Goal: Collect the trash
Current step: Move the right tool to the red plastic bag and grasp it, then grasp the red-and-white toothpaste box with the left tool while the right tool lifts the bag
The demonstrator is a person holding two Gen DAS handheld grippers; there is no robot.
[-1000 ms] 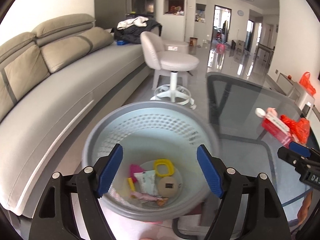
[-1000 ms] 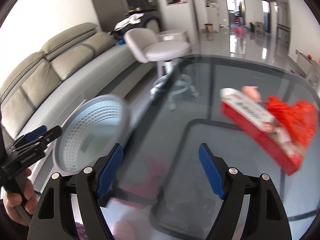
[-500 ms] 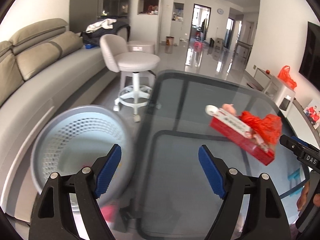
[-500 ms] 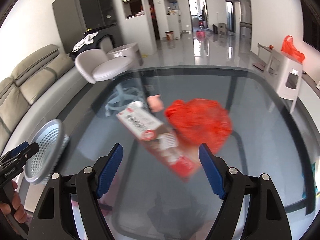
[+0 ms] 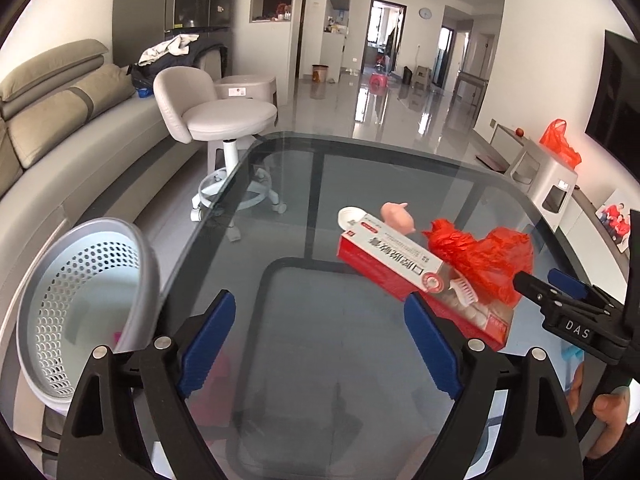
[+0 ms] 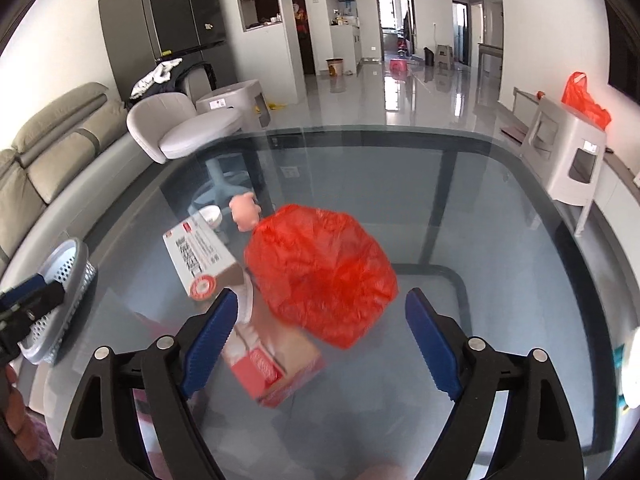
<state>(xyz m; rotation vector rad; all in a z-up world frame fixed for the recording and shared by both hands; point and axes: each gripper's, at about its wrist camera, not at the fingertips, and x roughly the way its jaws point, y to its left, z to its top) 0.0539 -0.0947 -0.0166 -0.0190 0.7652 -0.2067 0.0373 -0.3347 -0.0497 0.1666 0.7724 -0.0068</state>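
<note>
On the glass table [image 5: 320,320] lie a red and white box [image 5: 416,280] [image 6: 224,280], a crumpled red plastic bag [image 5: 484,264] [image 6: 320,272], a small pink figure [image 5: 396,216] [image 6: 244,212] and a white lid [image 5: 350,216]. My left gripper [image 5: 316,348] hovers over bare glass, jaws opening, nothing between them; the box is just right of its right finger. My right gripper [image 6: 316,344] hangs above the red bag and box, jaws opening, gripping nothing. A grey perforated trash basket [image 5: 84,300] [image 6: 60,280] stands left of the table.
A grey sofa [image 5: 60,140] runs along the left. A white swivel chair [image 5: 216,120] stands at the table's far left corner. A white stool [image 6: 572,160] with an orange bag sits to the right. A person's hands hold both grippers.
Both grippers have swung right, away from the basket and over the table. The left left the basket's mouth; the right now hangs above the red bag. Both jaws stand slightly wider.
</note>
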